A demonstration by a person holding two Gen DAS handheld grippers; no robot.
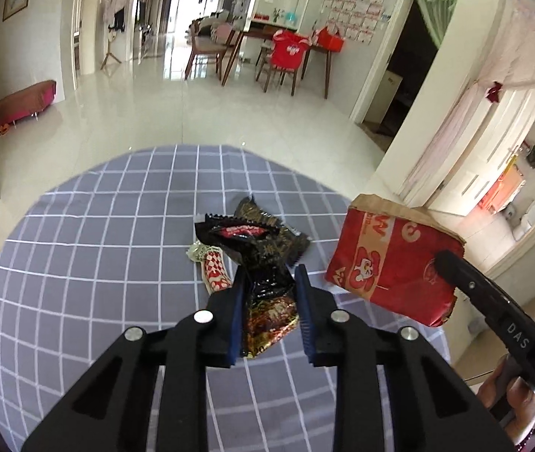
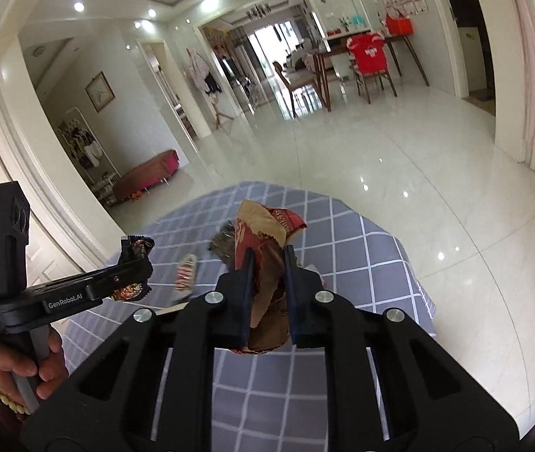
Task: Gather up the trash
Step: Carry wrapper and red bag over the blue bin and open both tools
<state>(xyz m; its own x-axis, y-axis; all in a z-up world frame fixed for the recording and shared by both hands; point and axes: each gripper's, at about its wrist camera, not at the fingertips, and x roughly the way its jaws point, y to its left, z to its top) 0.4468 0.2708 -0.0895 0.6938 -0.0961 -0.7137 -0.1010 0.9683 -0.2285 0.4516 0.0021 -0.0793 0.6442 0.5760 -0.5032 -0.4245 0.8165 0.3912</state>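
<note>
while both tongs hold trash above the bench (image 1: 79, 245)
left tongs (image 1: 269, 275) clamp black wrapper (image 1: 263, 286), right tongs (image 2: 269, 260) clamp red paper bag (image 2: 263, 241); crinkly foil may slip out.

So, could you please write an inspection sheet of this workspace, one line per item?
Surface: grey cloth with white grid over a table.
Job's things: black crinkled foil wrapper in left claw; red-and-brown paper bag in right claw.
Clutter: red-white checkered wrapper and dark gold-printed wrapper lying on cloth.
Grippers: both claws closed on their items.
Cables: nothing seen.
Surroundings: glossy tiled floor, wooden dining table.
</note>
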